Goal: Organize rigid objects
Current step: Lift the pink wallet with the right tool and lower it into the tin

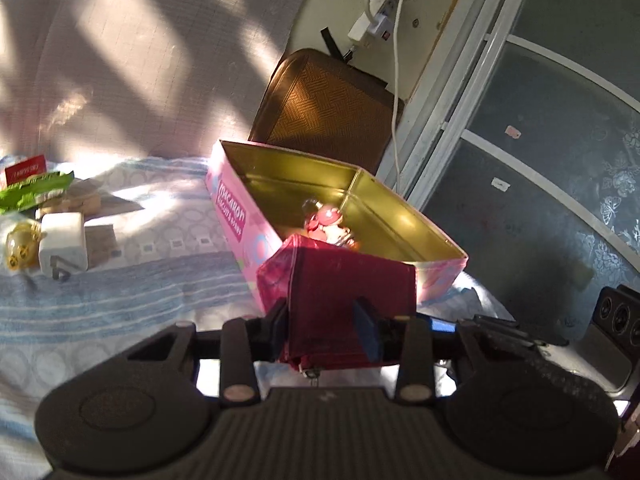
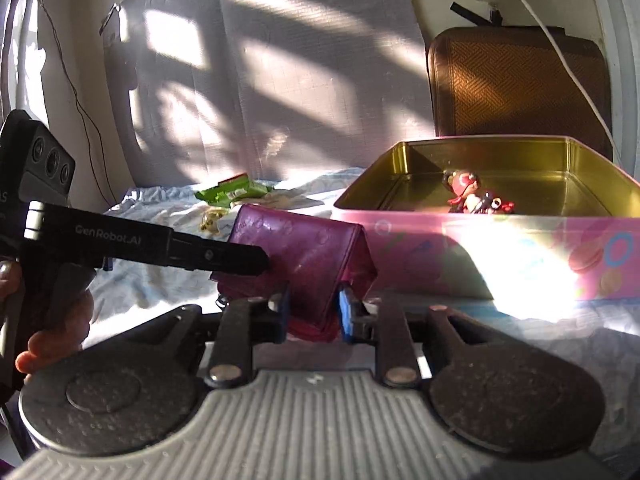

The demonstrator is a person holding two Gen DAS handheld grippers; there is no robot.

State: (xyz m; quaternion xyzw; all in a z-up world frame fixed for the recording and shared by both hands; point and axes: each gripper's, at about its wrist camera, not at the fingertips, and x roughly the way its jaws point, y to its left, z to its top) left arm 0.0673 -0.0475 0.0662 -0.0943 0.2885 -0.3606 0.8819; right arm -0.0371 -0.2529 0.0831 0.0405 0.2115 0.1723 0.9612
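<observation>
A magenta wallet (image 1: 348,288) is held between both grippers just in front of a pink tin box (image 1: 236,208) with a gold inside. My left gripper (image 1: 326,320) is shut on the wallet from one side. My right gripper (image 2: 312,308) is shut on the same wallet (image 2: 304,248) at its lower edge, and the left gripper's black finger (image 2: 224,258) presses the wallet's left face. A small red figure toy (image 1: 328,224) lies inside the box (image 2: 500,256); it also shows in the right wrist view (image 2: 472,194).
On the blue-and-white cloth (image 1: 140,288) at the left lie a white charger block (image 1: 64,246), a gold trinket (image 1: 20,250), a green packet (image 1: 36,190) and a red card (image 1: 26,170). A brown cushion (image 1: 324,104) leans on the wall behind the box.
</observation>
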